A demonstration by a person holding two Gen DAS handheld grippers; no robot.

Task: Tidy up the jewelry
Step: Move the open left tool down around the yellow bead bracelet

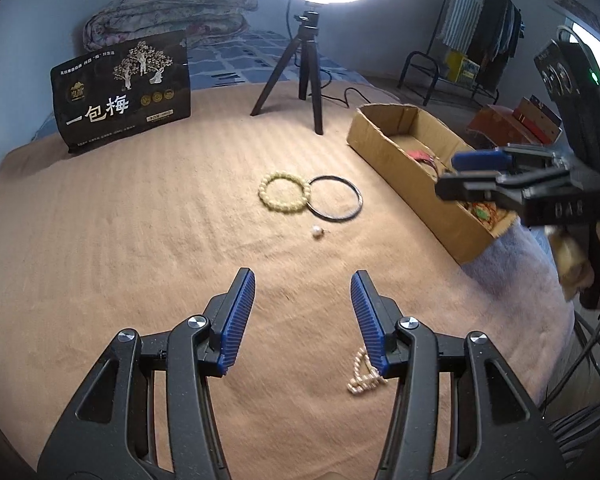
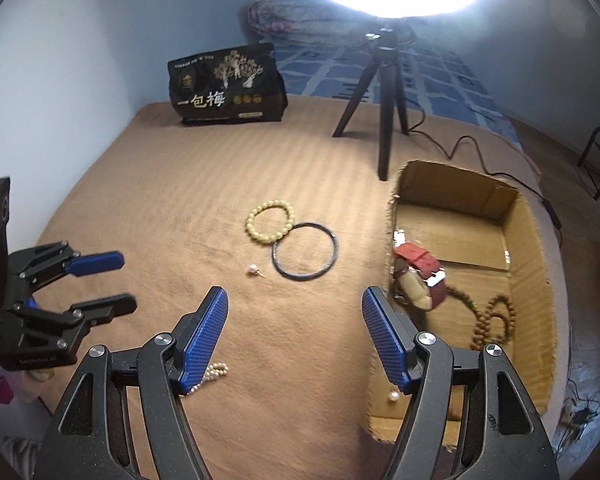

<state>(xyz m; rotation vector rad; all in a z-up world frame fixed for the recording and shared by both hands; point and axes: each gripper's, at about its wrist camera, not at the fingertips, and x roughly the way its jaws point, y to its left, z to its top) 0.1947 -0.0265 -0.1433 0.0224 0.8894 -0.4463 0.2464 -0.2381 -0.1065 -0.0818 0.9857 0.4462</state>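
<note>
left hand-held gripper (image 1: 303, 280), black bag (image 1: 122, 90) "一包梅"

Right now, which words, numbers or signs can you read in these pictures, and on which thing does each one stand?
"一包梅": large white characters on the black snack bag, readable in both views.
Fine print along the bag's top edge, its round logo and the small label under the three gold medals: too small to read.
Embossed marks on the right gripper body, seen from the left wrist: roughly three characters, too blurred to be sure.
Cardboard box: no text visible.
</note>
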